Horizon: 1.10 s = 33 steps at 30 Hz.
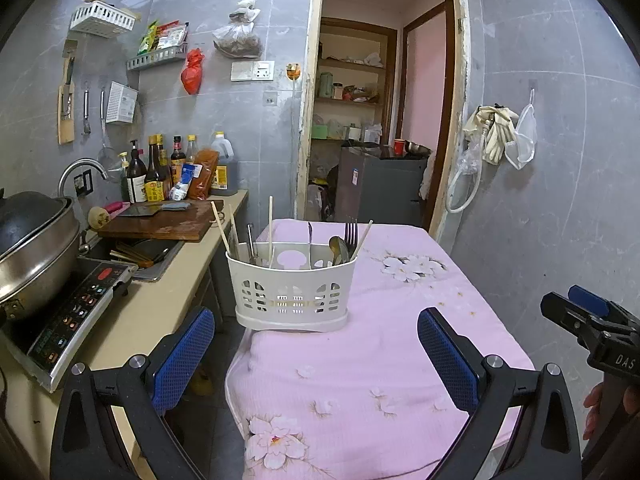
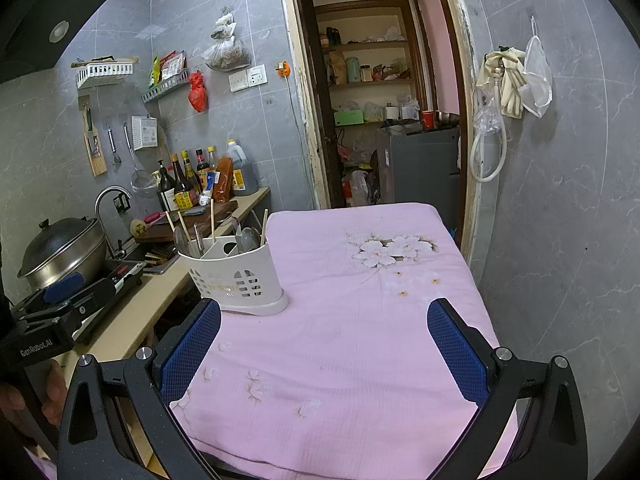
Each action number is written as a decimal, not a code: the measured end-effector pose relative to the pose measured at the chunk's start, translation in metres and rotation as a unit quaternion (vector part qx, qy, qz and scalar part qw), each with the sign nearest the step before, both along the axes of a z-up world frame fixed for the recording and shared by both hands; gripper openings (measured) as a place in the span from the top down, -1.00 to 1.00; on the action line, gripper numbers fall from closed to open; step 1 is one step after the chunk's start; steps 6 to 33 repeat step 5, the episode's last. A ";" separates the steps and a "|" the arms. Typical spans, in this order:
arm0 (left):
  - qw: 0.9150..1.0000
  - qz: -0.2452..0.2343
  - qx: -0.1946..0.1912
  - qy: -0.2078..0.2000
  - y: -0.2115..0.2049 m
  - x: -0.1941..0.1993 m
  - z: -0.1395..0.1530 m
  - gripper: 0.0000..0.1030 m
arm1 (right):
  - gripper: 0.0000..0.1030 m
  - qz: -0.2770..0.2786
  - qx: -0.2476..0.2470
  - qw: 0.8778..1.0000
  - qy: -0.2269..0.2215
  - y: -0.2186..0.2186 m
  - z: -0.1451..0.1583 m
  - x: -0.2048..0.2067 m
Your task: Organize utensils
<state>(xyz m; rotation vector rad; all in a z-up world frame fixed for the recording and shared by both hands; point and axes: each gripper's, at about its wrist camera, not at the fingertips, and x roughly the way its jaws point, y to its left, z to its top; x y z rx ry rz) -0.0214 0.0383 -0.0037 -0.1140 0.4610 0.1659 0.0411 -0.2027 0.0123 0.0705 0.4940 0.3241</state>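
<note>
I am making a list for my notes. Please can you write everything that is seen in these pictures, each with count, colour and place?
slotted plastic utensil caddy: one, white, left edge of the table
metal fork: one, silver, right compartment of the caddy
chopsticks: several, pale, upright in the caddy
flowered cloth: one, pink, covers the table
lidded steel wok: one, grey, on the induction cooker
wooden cutting board: one, brown, over the sink
sauce bottles: several, dark, back of the counter
left tongs: open, empty
right tongs: open, empty
</note>
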 end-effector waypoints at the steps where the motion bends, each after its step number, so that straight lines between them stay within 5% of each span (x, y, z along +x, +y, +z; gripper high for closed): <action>1: 1.000 0.000 0.002 0.001 0.000 0.000 0.000 -0.99 | -0.97 0.000 0.000 1.000 0.000 0.001 -0.001 -0.001; 33: 1.000 -0.001 0.003 0.003 -0.001 0.001 -0.001 -0.99 | -0.97 0.000 0.000 1.000 0.001 0.001 0.000 0.000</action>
